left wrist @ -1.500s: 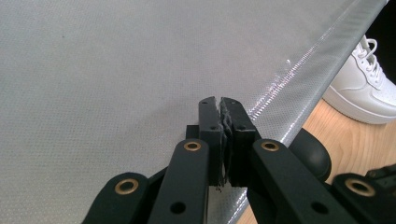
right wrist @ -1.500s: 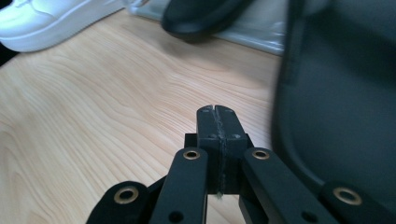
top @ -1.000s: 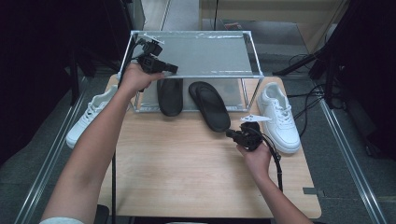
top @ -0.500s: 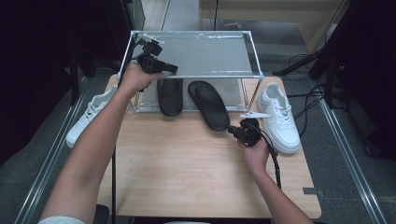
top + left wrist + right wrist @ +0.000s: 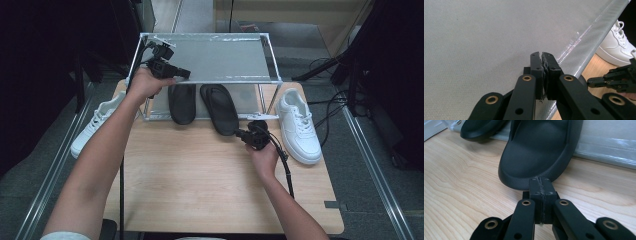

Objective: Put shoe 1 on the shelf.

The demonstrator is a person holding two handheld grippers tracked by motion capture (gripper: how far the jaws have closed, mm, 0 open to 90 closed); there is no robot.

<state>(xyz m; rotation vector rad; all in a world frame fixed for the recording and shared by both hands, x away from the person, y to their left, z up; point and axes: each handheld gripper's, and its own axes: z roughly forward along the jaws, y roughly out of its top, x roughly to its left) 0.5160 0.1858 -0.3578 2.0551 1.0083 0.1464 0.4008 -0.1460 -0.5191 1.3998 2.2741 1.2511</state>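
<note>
The right tongs (image 5: 540,180) are clenched on nothing, their tips at the heel rim of the right-hand black slipper (image 5: 220,107), which lies toe-in under the shelf rack (image 5: 270,60) at the far edge of the tabletop (image 5: 200,180), its heel jutting out. The left tongs (image 5: 542,55), also clenched and empty, rest over the rack's top sheet near its left front corner. To move the slipper well, the right tongs should probably keep centred on the heel and low, so it slides straight without swinging into its neighbour (image 5: 182,102).

Two slippers (image 5: 219,107) lie under the rack (image 5: 210,57), a sneaker (image 5: 298,125) to its right.
</note>
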